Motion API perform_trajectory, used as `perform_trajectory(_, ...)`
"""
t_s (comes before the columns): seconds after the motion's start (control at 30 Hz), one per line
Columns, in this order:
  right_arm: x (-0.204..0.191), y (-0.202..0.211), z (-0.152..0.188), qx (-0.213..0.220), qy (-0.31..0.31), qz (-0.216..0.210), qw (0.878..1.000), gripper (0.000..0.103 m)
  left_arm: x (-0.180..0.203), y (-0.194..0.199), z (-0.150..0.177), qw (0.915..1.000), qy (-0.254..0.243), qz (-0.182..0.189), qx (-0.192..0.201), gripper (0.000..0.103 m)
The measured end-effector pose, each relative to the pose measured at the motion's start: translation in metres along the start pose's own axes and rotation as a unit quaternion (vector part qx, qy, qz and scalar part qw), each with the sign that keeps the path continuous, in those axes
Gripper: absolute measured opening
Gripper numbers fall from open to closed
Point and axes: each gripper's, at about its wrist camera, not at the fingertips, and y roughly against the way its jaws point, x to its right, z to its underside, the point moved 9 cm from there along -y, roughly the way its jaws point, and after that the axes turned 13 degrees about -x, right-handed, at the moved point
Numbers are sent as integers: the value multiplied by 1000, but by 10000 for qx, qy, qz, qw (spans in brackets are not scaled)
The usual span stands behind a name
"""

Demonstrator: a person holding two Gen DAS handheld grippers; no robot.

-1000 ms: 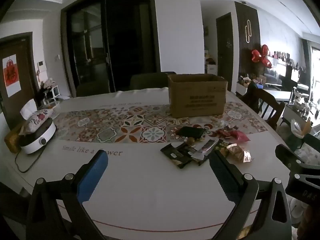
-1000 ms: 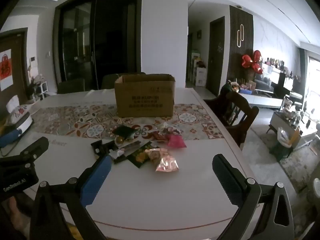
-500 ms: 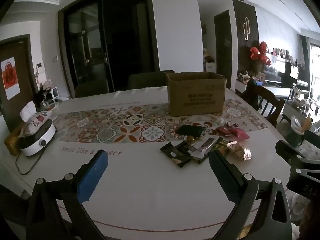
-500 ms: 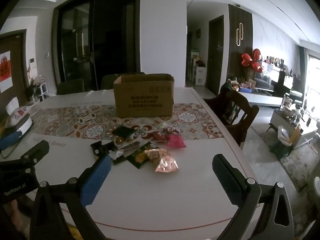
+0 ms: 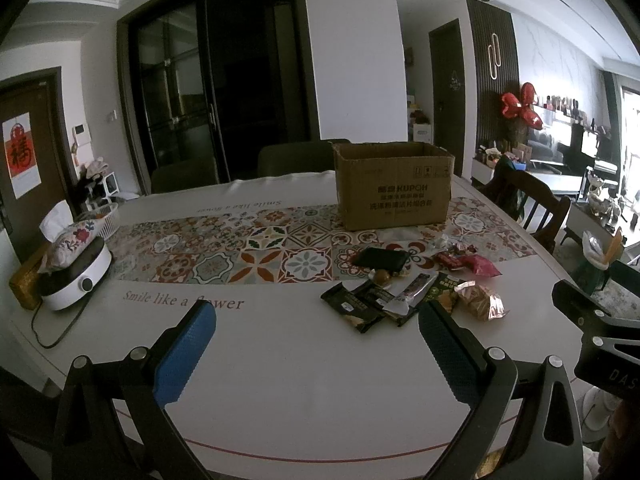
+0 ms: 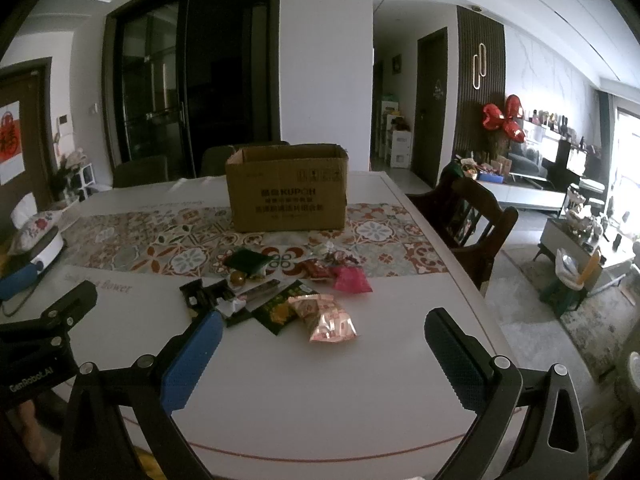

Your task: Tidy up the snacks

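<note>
The left gripper (image 5: 316, 320) hangs over the near edge of the table (image 5: 304, 392) with its two fingers spread wide, and nothing is between them. The right gripper (image 6: 322, 328) hangs over the same near edge, closer to the right side, and its fingers are wide apart and empty too. The snacks (image 6: 280, 292) lie in a loose pile near the middle of the table, on the right half, where the white cloth meets the tiled runner (image 5: 224, 248). In the pile there are dark wrappers (image 5: 356, 306), a green packet (image 6: 280, 308), a shiny pink and gold bag (image 6: 326, 318), a bright pink packet (image 6: 351, 279), a small round brown thing (image 6: 237, 279) and a flat dark pouch (image 5: 382, 258). Some of them touch or overlap. A brown cardboard box (image 6: 286, 188) stands open behind the pile, toward the far edge of the table, apart from the snacks. By the left edge sits a white round cooker (image 5: 74, 276) with a flowery tissue pack (image 5: 68, 240) on top. A wooden chair (image 6: 472, 220) stands at the right side of the table.
</note>
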Motion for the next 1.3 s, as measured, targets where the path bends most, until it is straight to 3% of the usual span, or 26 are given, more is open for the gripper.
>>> perform_trajectory(1.3, 1, 3, -1, 34, 4, -1, 10000, 102, 0, 0, 0, 10000, 3, -5, 21, 103)
